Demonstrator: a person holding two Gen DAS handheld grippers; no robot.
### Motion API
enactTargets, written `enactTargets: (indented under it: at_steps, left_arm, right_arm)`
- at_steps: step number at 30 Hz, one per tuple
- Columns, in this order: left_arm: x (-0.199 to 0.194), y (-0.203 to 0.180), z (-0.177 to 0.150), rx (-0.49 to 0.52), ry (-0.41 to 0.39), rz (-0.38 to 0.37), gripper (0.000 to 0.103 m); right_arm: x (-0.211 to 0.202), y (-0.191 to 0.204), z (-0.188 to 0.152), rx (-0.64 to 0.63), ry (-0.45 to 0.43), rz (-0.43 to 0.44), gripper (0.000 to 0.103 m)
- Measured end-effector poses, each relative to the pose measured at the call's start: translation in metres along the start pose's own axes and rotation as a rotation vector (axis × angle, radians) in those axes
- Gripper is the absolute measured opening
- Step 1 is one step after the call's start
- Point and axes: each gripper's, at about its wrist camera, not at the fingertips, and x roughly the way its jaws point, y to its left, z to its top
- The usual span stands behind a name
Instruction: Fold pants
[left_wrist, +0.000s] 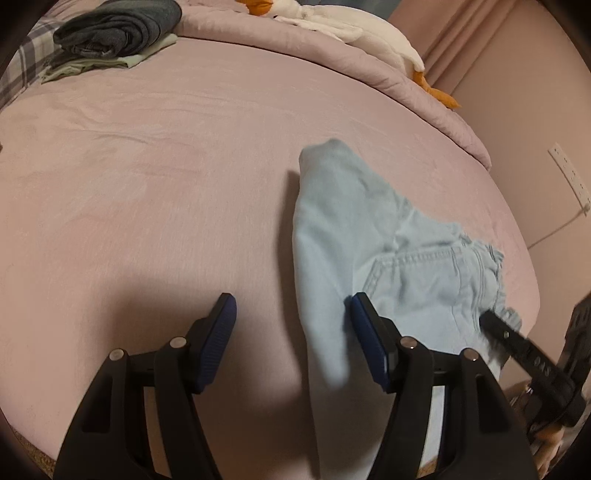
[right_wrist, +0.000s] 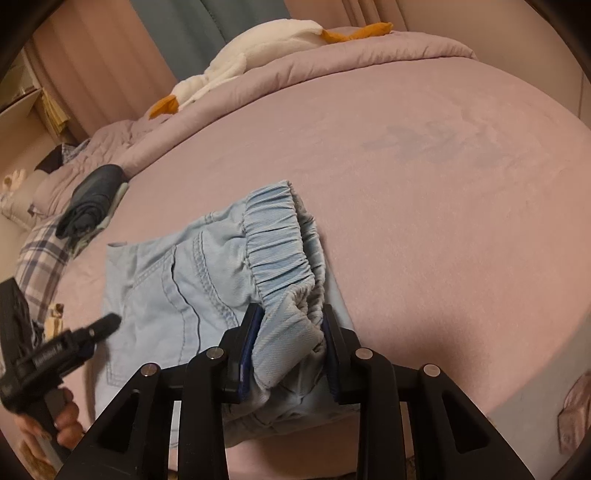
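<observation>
Light blue denim pants (left_wrist: 406, 266) lie bunched on the pink bed, toward its near right corner. In the left wrist view my left gripper (left_wrist: 291, 325) is open and empty just above the sheet, with a folded pant leg hanging beside its right finger. In the right wrist view my right gripper (right_wrist: 291, 332) is shut on the elastic waistband of the pants (right_wrist: 207, 280) and holds it slightly lifted. The right gripper also shows at the right edge of the left wrist view (left_wrist: 495, 321). The left gripper shows at lower left of the right wrist view (right_wrist: 107, 323).
A stack of folded dark clothes (left_wrist: 118, 33) sits at the far left of the bed. A white plush goose (right_wrist: 243, 62) lies on the rumpled quilt (left_wrist: 332, 59) at the far edge. A plaid pillow (right_wrist: 40, 254) is at left. The wall (left_wrist: 535, 110) is at right.
</observation>
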Motion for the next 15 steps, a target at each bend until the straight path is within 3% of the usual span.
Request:
enactTargets:
  at_steps: [5, 10, 15]
  left_arm:
    - [-0.006, 0.001, -0.014, -0.019, 0.038, -0.088, 0.064]
    - [-0.015, -0.006, -0.031, 0.021, 0.045, -0.082, 0.064]
    - [-0.019, -0.010, -0.044, 0.020, 0.056, -0.088, 0.056]
  right_arm:
    - [-0.001, 0.002, 0.000, 0.000, 0.000, -0.017, 0.028]
    - [0.000, 0.005, 0.000, 0.008, 0.004, -0.029, 0.028]
    - [-0.001, 0.008, 0.000, 0.008, 0.005, -0.041, 0.028]
